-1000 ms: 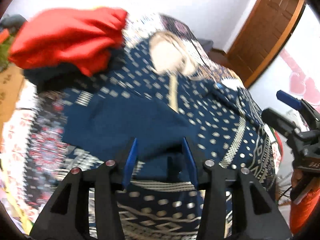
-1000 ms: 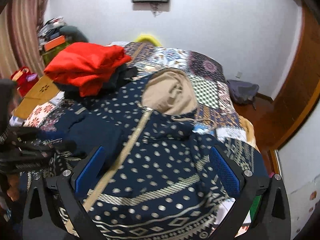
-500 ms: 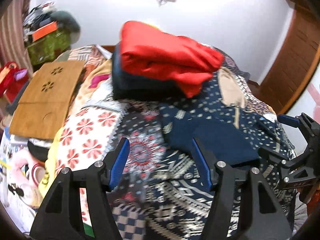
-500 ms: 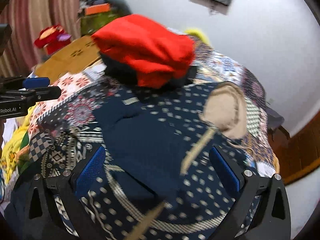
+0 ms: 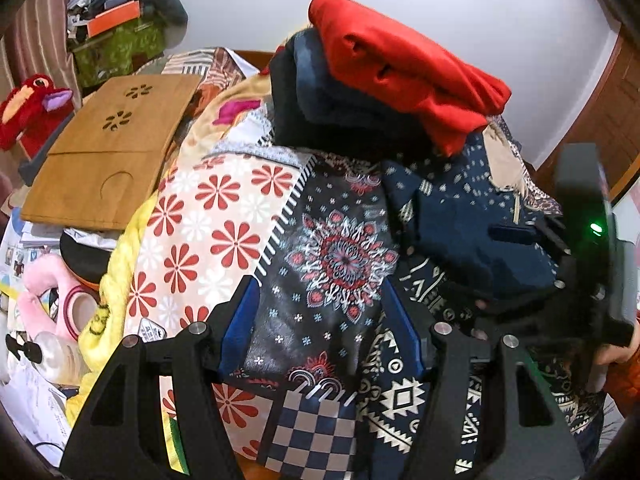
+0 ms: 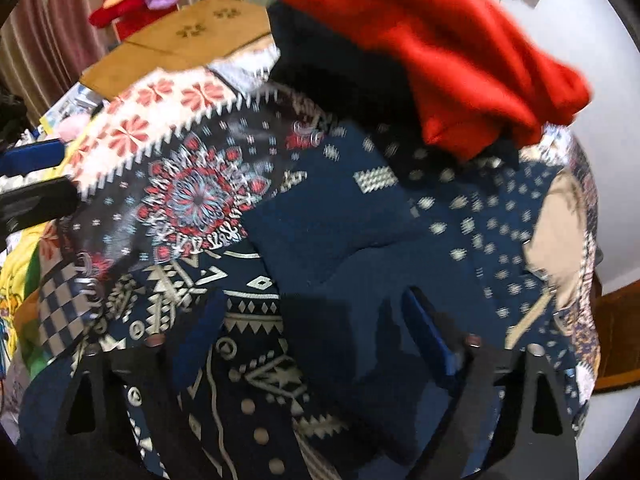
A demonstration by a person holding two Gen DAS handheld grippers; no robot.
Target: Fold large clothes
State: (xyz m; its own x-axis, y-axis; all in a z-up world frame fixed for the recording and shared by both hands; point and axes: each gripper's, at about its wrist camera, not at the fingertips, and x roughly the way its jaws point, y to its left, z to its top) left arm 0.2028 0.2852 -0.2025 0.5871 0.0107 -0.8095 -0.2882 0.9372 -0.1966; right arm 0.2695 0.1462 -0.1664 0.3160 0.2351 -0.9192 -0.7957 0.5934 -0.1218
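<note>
Left wrist view: The left gripper (image 5: 320,320) points down at the patchwork bedspread (image 5: 224,240). Its blue pads (image 5: 238,326) stand spread, with only the bedspread's mandala patch (image 5: 344,258) showing between them; nothing is pinched. The navy patterned hooded jacket (image 5: 460,232), the garment to be folded, lies on the right part of the bed, with a sleeve laid across its front and its tan-lined hood (image 5: 506,160) toward the far right. A folded stack, with a red garment (image 5: 404,76) on top of dark clothes (image 5: 332,112), sits at the far edge of the jacket. The right gripper (image 5: 572,276) is seen from the side, low over the jacket's near right part. A wooden lap tray (image 5: 108,148) lies at far left, with a red plush toy (image 5: 32,108) beyond it.

Right wrist view: The picture is blurred. The right gripper (image 6: 314,332) points steeply down over the jacket (image 6: 360,220). Its jaws are closing, and plain navy sleeve cloth lies between the blue pads (image 6: 428,336); contact with the cloth cannot be confirmed. The hood (image 6: 560,232) lies at right. The red garment (image 6: 440,52) and dark clothes (image 6: 340,64) fill the far side. The left gripper (image 6: 36,180) enters at the left edge, above the bedspread (image 6: 160,112).
</note>
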